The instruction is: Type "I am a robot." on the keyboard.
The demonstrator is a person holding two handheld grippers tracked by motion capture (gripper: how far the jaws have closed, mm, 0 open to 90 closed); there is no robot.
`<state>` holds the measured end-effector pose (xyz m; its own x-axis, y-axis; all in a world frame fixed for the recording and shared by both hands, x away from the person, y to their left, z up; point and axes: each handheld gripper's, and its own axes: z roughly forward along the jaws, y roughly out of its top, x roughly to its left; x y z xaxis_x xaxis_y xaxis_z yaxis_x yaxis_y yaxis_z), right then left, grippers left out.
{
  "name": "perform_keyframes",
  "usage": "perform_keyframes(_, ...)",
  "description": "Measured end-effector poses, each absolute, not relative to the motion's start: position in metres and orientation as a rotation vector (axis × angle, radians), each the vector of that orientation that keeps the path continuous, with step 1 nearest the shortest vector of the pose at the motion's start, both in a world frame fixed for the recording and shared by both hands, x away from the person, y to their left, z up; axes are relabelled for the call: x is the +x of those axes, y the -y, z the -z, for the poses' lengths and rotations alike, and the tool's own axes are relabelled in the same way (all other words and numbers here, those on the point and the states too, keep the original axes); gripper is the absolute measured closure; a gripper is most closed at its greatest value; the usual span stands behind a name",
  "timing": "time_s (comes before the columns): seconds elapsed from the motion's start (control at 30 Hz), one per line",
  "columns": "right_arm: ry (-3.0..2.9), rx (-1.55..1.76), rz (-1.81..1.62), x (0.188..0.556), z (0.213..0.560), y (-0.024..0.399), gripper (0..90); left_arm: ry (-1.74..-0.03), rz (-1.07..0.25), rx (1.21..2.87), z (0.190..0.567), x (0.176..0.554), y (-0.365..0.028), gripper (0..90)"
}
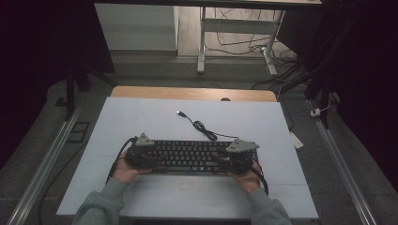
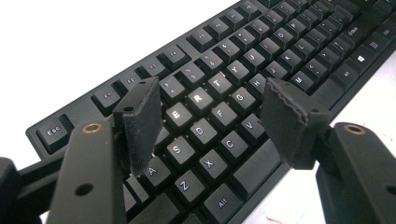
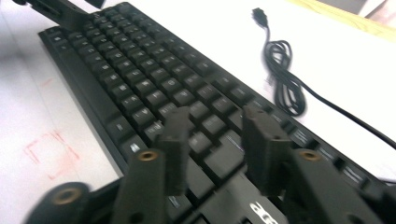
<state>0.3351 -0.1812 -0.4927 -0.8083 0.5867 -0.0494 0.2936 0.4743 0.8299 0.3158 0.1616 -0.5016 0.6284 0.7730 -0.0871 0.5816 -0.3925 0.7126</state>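
Black keyboard [image 1: 187, 156] lies on a pale sheet that covers the table [image 1: 141, 117], nearer the front edge than the far one, about midway between the left and right edges. In the high view its cable [image 1: 202, 125] runs in a loose coil toward the far edge and ends in a USB plug [image 1: 179, 113]. A person's hands come in from the front edge; the left gripper [image 1: 141, 152] sits at the keyboard's left end and the right gripper [image 1: 237, 157] at its right end.

In the left gripper view, the left gripper [image 2: 212, 119] hovers over the letter keys with jaws spread wide, gripping nothing; keys E, R and T show between them.

In the right gripper view, which is blurred, the right gripper [image 3: 212, 149] is over the keyboard's [image 3: 140, 79] right-hand end. Its jaws stand partly apart with no object clamped between them, keys showing in the gap. The coiled cable [image 3: 282, 79] lies on the sheet just beyond the keyboard.
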Motion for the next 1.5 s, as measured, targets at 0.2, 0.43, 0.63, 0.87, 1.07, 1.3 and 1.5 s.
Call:
perform_keyframes(0.2,-2.446,0.714,-1.246,0.340,0.491,0.162,86.8,-1.052,-0.328,2.122,0.502,0.316,-0.161,37.9)
perform_keyframes(0.43,-2.501,0.687,-1.228,0.349,0.498,0.135,89.6,-1.050,-0.328,2.119,0.501,0.315,-0.161,37.8)
perform_keyframes(0.63,-2.530,0.676,-1.201,0.360,0.506,0.113,89.6,-1.051,-0.334,2.113,0.500,0.314,-0.162,37.8)
perform_keyframes(0.87,-2.542,0.691,-1.184,0.370,0.511,0.100,89.5,-1.057,-0.337,2.118,0.501,0.314,-0.163,37.5)
perform_keyframes(1.07,-2.553,0.696,-1.163,0.372,0.514,0.097,89.6,-1.056,-0.339,2.119,0.500,0.314,-0.163,37.4)
perform_keyframes(1.3,-2.554,0.697,-1.146,0.373,0.516,0.097,89.5,-1.052,-0.343,2.126,0.501,0.314,-0.163,37.1)
perform_keyframes(1.5,-2.555,0.684,-1.113,0.372,0.519,0.094,89.6,-1.054,-0.344,2.124,0.501,0.313,-0.163,37.1)
